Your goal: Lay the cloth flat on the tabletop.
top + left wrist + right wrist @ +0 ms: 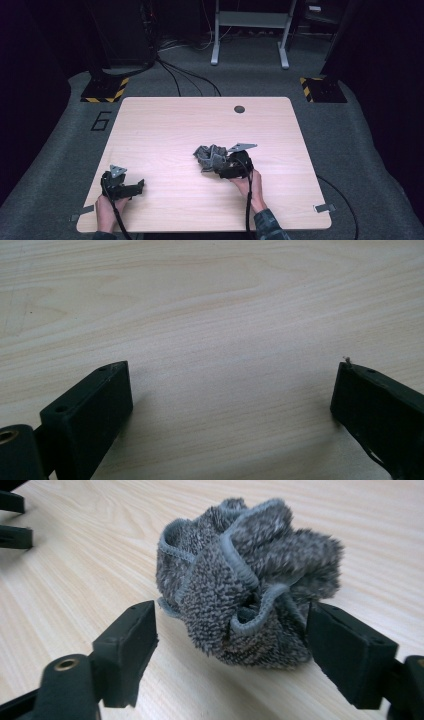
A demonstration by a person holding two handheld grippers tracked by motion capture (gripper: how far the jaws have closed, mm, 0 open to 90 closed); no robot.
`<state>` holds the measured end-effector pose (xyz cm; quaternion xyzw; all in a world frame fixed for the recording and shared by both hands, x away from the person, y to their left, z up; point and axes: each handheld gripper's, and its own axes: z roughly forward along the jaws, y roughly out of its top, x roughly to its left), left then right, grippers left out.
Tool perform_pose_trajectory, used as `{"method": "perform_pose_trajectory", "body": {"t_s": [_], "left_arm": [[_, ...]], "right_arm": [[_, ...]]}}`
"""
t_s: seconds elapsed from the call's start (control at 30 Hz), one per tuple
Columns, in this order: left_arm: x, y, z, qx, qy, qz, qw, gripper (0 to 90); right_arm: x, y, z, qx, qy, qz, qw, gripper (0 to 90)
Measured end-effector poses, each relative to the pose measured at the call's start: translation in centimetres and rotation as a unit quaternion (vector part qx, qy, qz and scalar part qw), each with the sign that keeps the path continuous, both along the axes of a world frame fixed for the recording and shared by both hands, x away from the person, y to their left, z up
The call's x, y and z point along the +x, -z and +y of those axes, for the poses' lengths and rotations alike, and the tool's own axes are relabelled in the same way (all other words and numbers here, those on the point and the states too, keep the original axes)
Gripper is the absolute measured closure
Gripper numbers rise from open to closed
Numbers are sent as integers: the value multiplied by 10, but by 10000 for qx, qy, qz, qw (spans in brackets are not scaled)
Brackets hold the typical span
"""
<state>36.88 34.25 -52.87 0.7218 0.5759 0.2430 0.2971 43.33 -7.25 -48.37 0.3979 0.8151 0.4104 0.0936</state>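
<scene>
- At about eight o'clock on the table (165, 120), near its front left corner, we hold the left gripper (131, 188) low over the bare wood, our left hand (106, 210) behind it.
- In the left gripper view its jaws stand wide apart, with nothing between them but pale wood grain.
- Just right of the table's centre, at about four o'clock, lies the grey towel (210, 157), a crumpled terry cloth bunched into a loose ball with its hemmed edges curling outward.
- The towel rests on the table, well apart from the left gripper.
- At five o'clock from the towel we hold the right gripper (226, 165) against the cloth's near right side, our right hand (251, 187) and a dark sleeve (270, 225) coming in behind it.
- In the right gripper view the towel (245, 587) sits between the black jaws, which stand wide; the one at the left of that view is clear of the cloth, the one at the right is just beside its folds, and we cannot tell whether it touches.
- The right jaws do not press on the towel.
- At ten o'clock in the right gripper view, the left gripper shows as dark tips at the picture's edge.
</scene>
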Motion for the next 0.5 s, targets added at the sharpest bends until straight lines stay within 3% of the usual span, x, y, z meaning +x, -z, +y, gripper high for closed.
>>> {"method": "perform_pose_trajectory", "body": {"t_s": [0.1,0.17,0.2,0.3,0.33,0.37,0.4,0.43,0.47,0.5], "left_arm": [[0,-3,-2,-112,31,-77,9999,53],[-1,-7,-8,-249,71,-228,9994,51],[-2,-12,-17,-299,340,-316,9985,53],[-2,-16,-30,-269,549,-398,9973,56],[0,-19,-44,-311,863,-396,9950,57],[0,-19,-44,-311,863,-396,9950,58],[3,-20,-59,-335,1151,-378,9921,63],[3,-20,-59,-335,1151,-378,9921,63],[6,-20,-74,-362,1404,-383,9887,70],[7,-20,-82,-382,1530,-347,9869,91]], "right_arm": [[-4,-6,-5,-80,-8,-152,9999,220],[-5,-13,-13,22,36,-271,9996,267],[-5,-14,-15,24,37,-316,9995,279],[-5,-18,-17,21,31,-384,9993,328],[-4,-21,-15,3,8,-397,9992,355],[-4,-22,-14,-3,-29,-434,9991,371],[-4,-24,-13,-22,-37,-454,9990,389],[-4,-24,-13,-22,-37,-454,9990,389],[-2,-26,-11,6,-84,-464,9989,425],[-2,-28,-9,30,-103,-483,9988,446]]}}
